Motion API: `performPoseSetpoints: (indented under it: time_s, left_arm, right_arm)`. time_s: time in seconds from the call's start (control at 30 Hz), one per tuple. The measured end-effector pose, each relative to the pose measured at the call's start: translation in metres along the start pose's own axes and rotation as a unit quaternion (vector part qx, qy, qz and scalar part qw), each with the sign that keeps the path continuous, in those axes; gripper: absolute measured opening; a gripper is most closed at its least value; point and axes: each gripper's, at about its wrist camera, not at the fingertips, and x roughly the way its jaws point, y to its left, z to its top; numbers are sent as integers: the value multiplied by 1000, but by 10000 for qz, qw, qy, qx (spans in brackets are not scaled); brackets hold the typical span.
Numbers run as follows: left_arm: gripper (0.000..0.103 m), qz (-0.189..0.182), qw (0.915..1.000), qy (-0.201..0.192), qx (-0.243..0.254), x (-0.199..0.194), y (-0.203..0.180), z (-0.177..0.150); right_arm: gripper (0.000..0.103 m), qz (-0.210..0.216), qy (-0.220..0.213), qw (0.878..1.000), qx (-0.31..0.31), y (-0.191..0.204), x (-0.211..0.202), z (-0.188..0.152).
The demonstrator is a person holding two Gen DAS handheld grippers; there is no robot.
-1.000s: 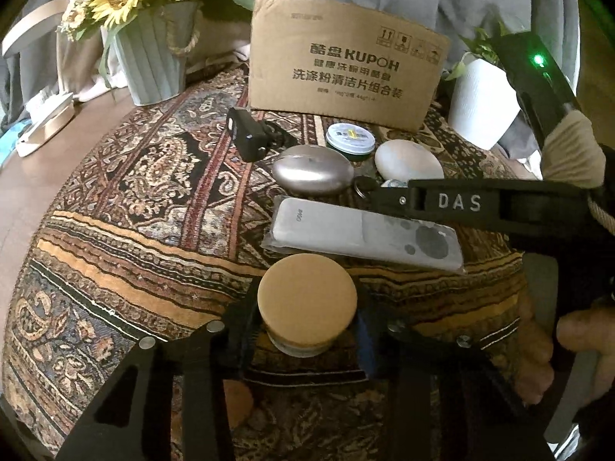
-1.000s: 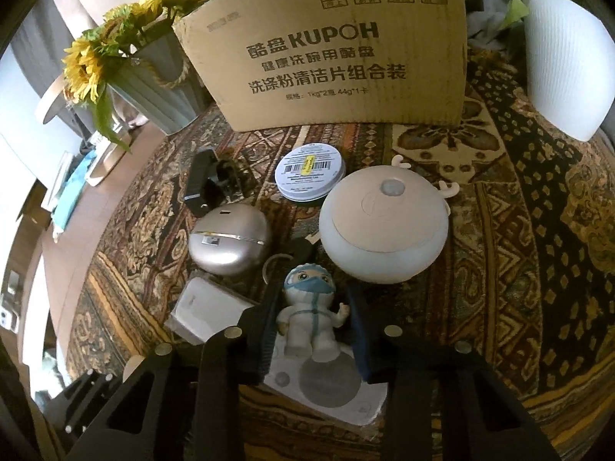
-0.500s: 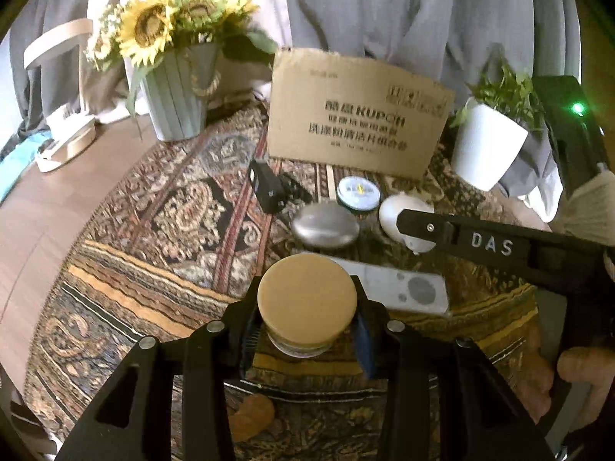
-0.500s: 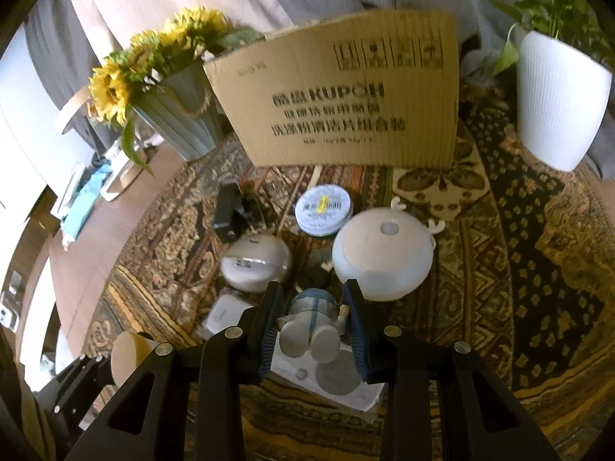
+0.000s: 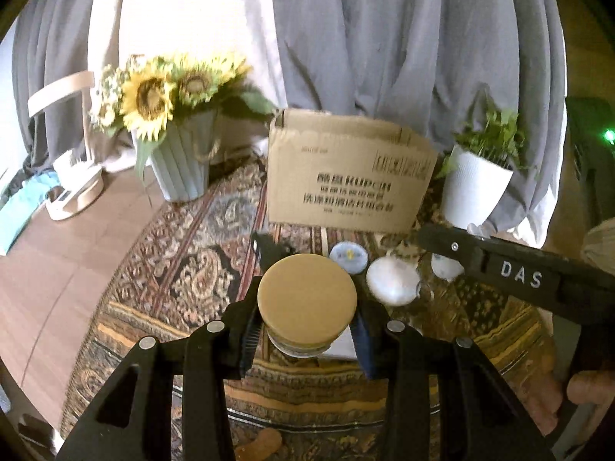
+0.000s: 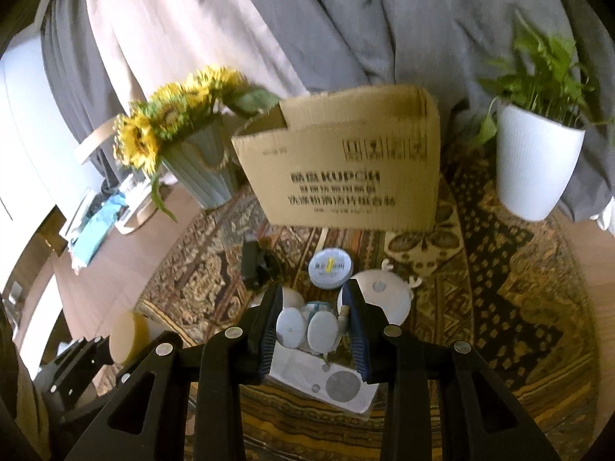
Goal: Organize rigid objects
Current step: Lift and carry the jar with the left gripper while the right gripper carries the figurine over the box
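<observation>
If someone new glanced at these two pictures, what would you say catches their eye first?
Probably the two loaded grippers: the left gripper is shut on a jar with a round tan lid, and the right gripper is shut on a small white figurine, both above the patterned rug. Behind them a printed cardboard box stands open between the sunflowers on the left and a white plant pot on the right.

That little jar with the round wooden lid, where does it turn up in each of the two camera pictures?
Left wrist view: the jar with the wooden lid sits at centre bottom, clamped in the left gripper.
Right wrist view: the same jar shows at the lower left edge, seen from the side, lid facing right.
Shared landmark: the cardboard box stands at the back of the patterned cloth in both.
</observation>
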Motion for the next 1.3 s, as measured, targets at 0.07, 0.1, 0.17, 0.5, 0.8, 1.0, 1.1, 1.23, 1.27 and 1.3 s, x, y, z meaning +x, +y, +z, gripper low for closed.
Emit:
performPoseSetpoints:
  time_s: [0.07,0.1,0.17,0.5,0.8,1.0,1.1,1.23,1.27,1.3]
  left_arm:
    - [41,14,10000,-87,31,-5,-1,8]
    - [41,-12,9999,-119,46,-7,-2,12]
    - [41,-79,9998,-158,42,-11,-2,20]
    - [41,-359,9983,-418,171,-26,-2,57]
    - [41,-546,9944,-791,445,-34,-8,89]
    - [41,-553,9922,-946,601,-30,-11,111]
    - [41,-543,9913,-1005,658,-28,-12,121]
    - [41,-528,9902,-1075,723,-23,-13,133]
    - [41,-525,9900,-1083,736,-21,-13,137]
    - [41,-520,9899,-1088,745,-20,-14,140]
  right_arm:
    - [34,-26,-116,9999,-2,2,-10,5]
    - [34,-34,-164,9999,-11,4,-14,7]
    - [34,-69,-273,9996,-15,6,-23,11]
    - [34,-188,-769,9968,-87,18,-59,32]
    - [34,-253,-1149,9930,-84,24,-77,51]
    - [34,-299,-1301,9910,-59,26,-82,65]
    - [34,-327,-1369,9900,-70,26,-83,74]
    - [34,-348,-1451,9888,-94,27,-83,84]
    - [34,-352,-1479,9883,-104,27,-83,88]
    - [34,-356,-1501,9880,-107,27,-83,91]
